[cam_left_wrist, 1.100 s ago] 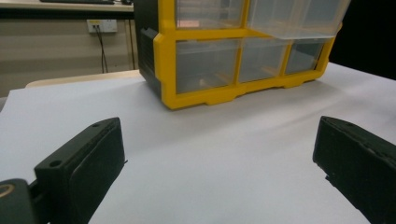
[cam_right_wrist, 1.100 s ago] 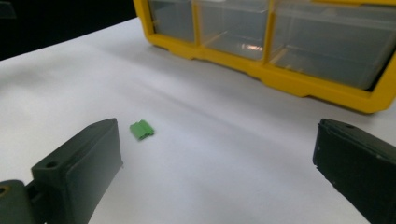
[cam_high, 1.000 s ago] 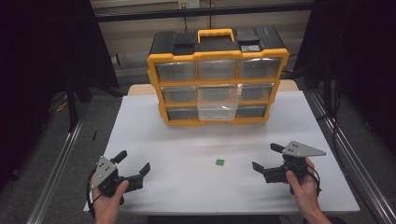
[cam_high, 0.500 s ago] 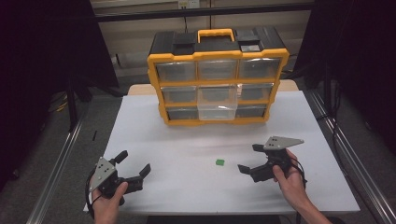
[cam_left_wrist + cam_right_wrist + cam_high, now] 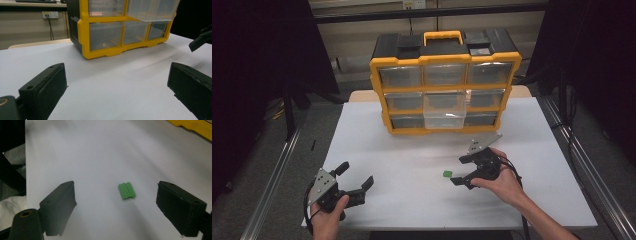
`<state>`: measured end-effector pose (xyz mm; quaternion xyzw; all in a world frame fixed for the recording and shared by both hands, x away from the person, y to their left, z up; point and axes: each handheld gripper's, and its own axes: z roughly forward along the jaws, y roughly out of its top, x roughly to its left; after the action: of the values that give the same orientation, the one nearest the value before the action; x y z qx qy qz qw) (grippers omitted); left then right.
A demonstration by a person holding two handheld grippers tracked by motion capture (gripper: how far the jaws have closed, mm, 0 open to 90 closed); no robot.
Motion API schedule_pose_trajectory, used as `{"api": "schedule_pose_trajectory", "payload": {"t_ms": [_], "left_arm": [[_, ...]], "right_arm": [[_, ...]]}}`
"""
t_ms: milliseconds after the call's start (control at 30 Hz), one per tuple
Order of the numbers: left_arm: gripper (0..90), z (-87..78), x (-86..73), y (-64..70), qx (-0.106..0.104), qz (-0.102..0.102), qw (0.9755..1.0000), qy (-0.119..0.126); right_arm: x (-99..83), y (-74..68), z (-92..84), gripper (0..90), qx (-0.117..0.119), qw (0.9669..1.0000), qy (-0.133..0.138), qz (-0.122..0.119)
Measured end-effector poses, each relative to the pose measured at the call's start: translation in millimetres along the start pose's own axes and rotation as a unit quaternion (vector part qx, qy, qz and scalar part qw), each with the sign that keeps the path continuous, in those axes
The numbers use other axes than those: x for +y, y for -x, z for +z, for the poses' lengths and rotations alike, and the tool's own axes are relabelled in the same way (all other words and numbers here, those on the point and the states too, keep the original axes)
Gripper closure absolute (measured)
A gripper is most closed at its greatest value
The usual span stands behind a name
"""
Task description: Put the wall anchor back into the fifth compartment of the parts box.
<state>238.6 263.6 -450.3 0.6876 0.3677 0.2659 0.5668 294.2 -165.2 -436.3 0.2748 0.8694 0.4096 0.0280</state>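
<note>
Right gripper (image 5: 460, 170) low over the white table (image 5: 412, 150), jaws apart but just been closing in, nothing gripped. Small green ridged block (image 5: 127, 190) lies flat on the table between and just ahead of them, untouched. Left gripper (image 5: 357, 176) at the near left, jaws wide, empty. Yellow drawer organizer (image 5: 444, 80) at the back, middle drawer (image 5: 444, 111) pulled out.

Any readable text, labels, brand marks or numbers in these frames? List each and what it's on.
None readable.
Organizer: no brand mark or drawer label legible on the yellow frame, black top or clear drawers.
Green block: plain ridged surface, no marking.
Left gripper and right gripper: no print visible on the jaws or grey plates.
Wall socket: too small to read.
</note>
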Motion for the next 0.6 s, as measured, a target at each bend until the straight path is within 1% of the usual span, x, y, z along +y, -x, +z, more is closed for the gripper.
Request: {"api": "schedule_pose_trajectory", "payload": {"t_ms": [33,67,100,133,167,200,267,300,333,367,400,467,500,600], "left_arm": [[2.4,-0.3,0.2,-0.4,0.001,0.003,1.0,0.0],[2.4,-0.5,0.4,-0.1,0.002,0.005,1.0,0.001],[2.4,-0.6,0.6,-0.5,-0.001,0.009,1.0,0.002],[2.4,-0.6,0.7,0.4,0.003,0.007,1.0,0.003],[2.4,-0.6,0.7,0.5,0.003,0.006,1.0,0.003],[2.4,-0.2,0.5,0.4,-0.004,0.004,1.0,0.004],[2.4,-0.1,0.3,0.8,-0.005,0.002,1.0,0.003],[2.4,-0.1,0.3,0.7,-0.006,0.003,1.0,0.003],[2.4,-0.3,0.4,0.8,-0.004,0.005,1.0,0.002],[2.4,-0.3,0.4,0.9,-0.004,0.005,1.0,0.001],[2.4,-0.3,0.5,0.9,-0.004,0.005,1.0,0.002],[2.4,0.0,0.2,0.3,-0.005,0.005,1.0,0.001],[2.4,0.5,-0.5,0.6,-0.005,-0.001,1.0,-0.003],[2.4,1.6,-1.1,0.7,-0.004,0.0,1.0,-0.005]], "right_arm": [[2.6,2.1,2.0,16.9,0.005,0.9999,-0.009,-0.004],[5.2,3.6,3.2,17.4,0.003,0.9999,-0.014,-0.005],[8.1,5.1,3.9,17.2,-0.005,0.9998,-0.02,-0.008],[13.6,9.4,6.0,22.1,0.002,0.9994,-0.032,-0.015],[16.4,11.1,7.0,24.8,0.004,0.9989,-0.042,-0.018],[19.0,13.1,8.1,25.6,0.006,0.9985,-0.051,-0.02],[21.3,15.4,10.3,25.9,0.01,0.9982,-0.054,-0.022],[24.7,17.8,14.2,30.2,0.009,0.9971,-0.072,-0.024],[25.1,19.9,17.4,30.9,0.016,0.9966,-0.075,-0.029],[25.5,20.6,20.2,31.0,0.017,0.9957,-0.087,-0.026],[25.8,19.9,22.4,31.5,0.015,0.9946,-0.101,-0.016],[26.2,21.2,27.8,35.1,0.012,0.9931,-0.116,-0.017],[26.7,22.1,29.8,35.6,0.01,0.9922,-0.123,-0.02],[29.7,24.8,35.9,40.0,0.009,0.9893,-0.143,-0.029]]}}
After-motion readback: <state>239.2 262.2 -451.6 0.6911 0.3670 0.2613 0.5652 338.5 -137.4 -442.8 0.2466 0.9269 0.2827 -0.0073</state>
